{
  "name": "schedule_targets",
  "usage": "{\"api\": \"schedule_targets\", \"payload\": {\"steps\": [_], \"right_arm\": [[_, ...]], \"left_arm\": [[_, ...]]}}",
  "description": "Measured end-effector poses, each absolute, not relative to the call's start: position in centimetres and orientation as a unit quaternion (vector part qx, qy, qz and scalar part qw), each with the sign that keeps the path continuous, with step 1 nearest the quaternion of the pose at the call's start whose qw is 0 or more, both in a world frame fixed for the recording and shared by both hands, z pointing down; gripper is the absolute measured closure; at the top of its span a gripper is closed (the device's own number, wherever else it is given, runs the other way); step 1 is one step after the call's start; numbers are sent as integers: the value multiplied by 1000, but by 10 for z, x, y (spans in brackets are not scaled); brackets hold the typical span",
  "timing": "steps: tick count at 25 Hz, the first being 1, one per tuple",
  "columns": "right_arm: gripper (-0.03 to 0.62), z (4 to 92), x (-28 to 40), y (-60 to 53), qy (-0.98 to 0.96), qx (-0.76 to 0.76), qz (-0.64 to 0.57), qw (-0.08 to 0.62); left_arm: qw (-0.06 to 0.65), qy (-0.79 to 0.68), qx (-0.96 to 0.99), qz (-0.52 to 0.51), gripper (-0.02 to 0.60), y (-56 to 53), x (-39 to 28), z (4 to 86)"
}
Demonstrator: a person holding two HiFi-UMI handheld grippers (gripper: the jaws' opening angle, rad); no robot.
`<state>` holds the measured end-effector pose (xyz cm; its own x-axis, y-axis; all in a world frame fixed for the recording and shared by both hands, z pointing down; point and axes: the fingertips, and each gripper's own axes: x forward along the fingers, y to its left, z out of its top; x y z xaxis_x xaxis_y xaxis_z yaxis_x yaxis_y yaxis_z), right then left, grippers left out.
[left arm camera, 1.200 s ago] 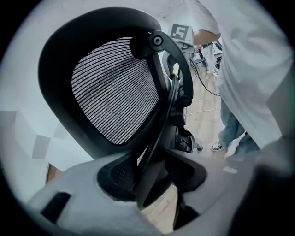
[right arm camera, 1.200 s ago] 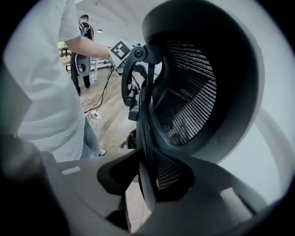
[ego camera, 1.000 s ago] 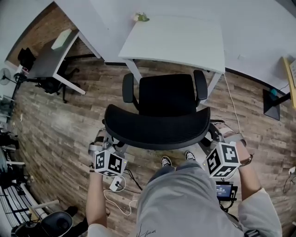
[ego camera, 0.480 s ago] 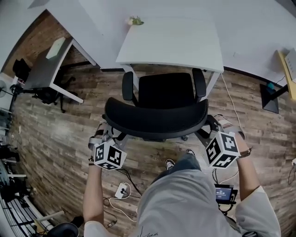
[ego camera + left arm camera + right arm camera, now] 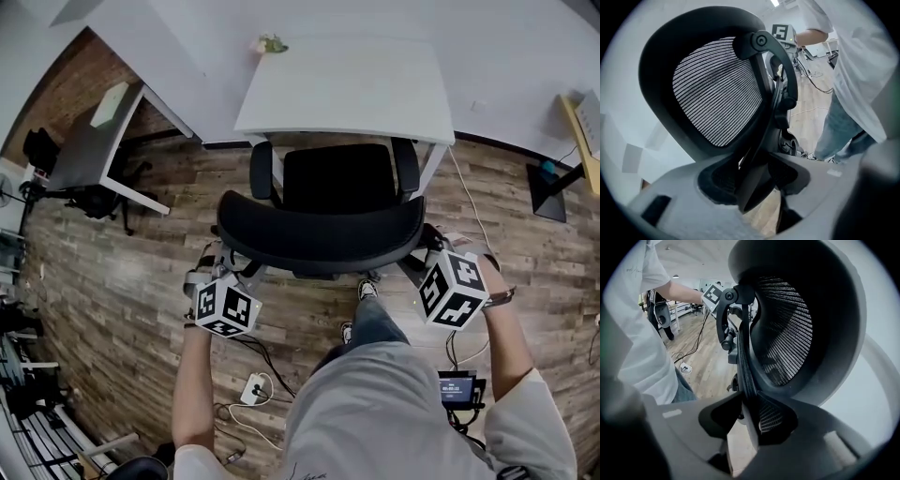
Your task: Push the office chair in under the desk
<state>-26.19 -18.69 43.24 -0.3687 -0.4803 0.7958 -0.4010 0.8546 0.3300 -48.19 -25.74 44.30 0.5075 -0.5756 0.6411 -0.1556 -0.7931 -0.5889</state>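
**Q:** White tabletop (image 5: 347, 89) ahead; has the office chair (image 5: 337, 180) moved?

**A:** Yes, it rolled forward. Its armrests (image 5: 405, 167) now meet the edge, so I judge it partway in. My left tool (image 5: 754, 180) and right tool (image 5: 750, 420) each clamp the backrest rim (image 5: 323, 248).

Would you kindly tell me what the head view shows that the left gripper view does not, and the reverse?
Only the head view: the white desk with a small plant at its far corner, the seat and armrests by the desk's near edge, and a grey desk to the left. Only the left gripper view: the backrest mesh close up, with its rim clamped between the jaws of the left gripper. Both: the office chair, the person, the wooden floor and the right gripper.
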Motion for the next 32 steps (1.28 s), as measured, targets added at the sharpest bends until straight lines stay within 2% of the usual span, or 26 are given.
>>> {"api": "schedule_targets", "payload": {"steps": [23,28,32], "right_arm": [[485,434,-255,-204,-813,272,-3,515],[476,431,-246,-228,-824,328,-52,460],[465,427,-239,-246,-817,347,-82,453]], "left_arm": [[265,207,-848,-410,383,-285,-470,443],[276,219,-849,-393,383,-315,-459,443],[274,222,-845,-402,383,-336,-451,440]]}}
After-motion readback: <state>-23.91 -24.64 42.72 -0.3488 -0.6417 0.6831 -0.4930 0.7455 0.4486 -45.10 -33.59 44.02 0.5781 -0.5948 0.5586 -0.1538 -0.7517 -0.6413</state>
